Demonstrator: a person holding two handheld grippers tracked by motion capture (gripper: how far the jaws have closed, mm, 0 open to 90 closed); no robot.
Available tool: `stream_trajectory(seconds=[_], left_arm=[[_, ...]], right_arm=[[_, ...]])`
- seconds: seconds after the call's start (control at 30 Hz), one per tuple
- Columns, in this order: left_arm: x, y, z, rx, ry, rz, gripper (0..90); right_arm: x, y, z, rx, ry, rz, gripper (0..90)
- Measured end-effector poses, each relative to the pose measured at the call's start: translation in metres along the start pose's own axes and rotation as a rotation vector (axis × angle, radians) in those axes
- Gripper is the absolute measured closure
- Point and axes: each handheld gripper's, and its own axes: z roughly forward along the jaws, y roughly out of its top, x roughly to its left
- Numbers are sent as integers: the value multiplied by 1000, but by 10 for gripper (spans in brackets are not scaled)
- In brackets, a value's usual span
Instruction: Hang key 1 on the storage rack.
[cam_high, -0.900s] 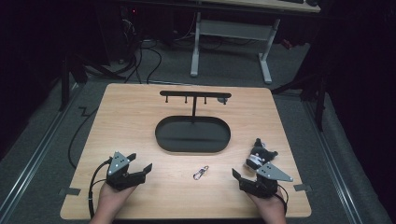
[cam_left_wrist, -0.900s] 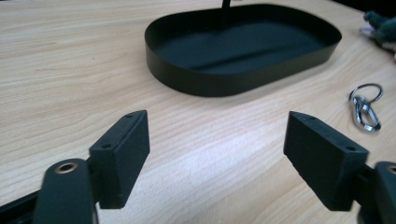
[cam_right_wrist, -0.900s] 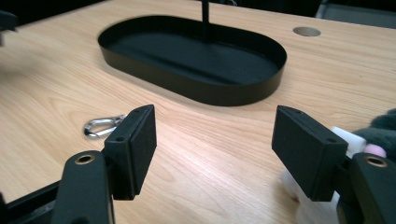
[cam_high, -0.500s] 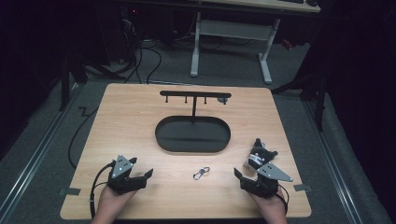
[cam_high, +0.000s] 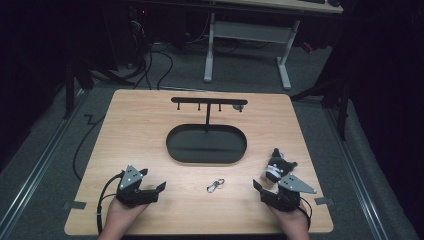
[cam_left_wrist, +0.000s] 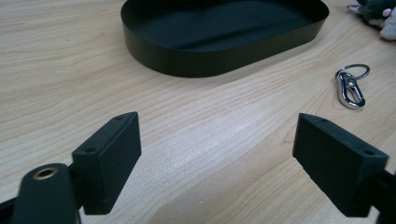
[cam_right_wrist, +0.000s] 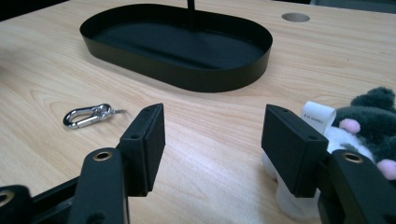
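Observation:
A small silver carabiner keyring (cam_high: 215, 185) lies on the wooden table between my two grippers, and shows up again (cam_left_wrist: 351, 86) (cam_right_wrist: 88, 115) in both gripper views. My left gripper (cam_high: 156, 192) rests low near the front left; its jaws stand open over bare wood (cam_left_wrist: 217, 154). At the front right, my right gripper (cam_high: 261, 192) is open too, with nothing between its jaws (cam_right_wrist: 212, 140). A dark plush toy (cam_high: 277, 165) with pink and white parts lies just beyond the right gripper, close beside its right jaw (cam_right_wrist: 369, 116).
A black oval tray (cam_high: 172, 150) sits mid-table, its rim (cam_left_wrist: 210, 63) (cam_right_wrist: 196, 77) facing both grippers. From it rises a post with a hook bar (cam_high: 207, 101). A cable hole (cam_right_wrist: 295, 17) lies beyond the tray. A desk frame stands on the floor behind the table.
My left gripper has shifted slightly toward the front edge of the table. The right gripper, the keyring and the plush toy have stayed put.

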Motion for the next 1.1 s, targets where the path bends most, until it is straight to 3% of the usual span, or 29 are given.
stream_trajectory(seconds=[0.03,0.17,0.23,0.33,0.63,0.83,1.1], left_arm=[[0,-1,-1,0,-5,-6,158],[0,-9,-7,8,-5,-9,213],[1,-13,-11,24,-2,-13,239],[2,-18,-17,18,19,-11,240],[5,-23,-27,-9,64,12,239],[3,-20,-24,-29,70,25,238],[-2,-13,-14,-41,46,48,239]], right_arm=[[-1,1,2,1,0,5,468],[-4,2,11,23,-21,30,803],[-6,4,18,47,-43,49,892],[-8,7,29,75,-96,43,900],[-12,9,39,99,-147,62,900],[-19,3,36,109,-153,99,900],[-23,-4,23,105,-166,115,877]])
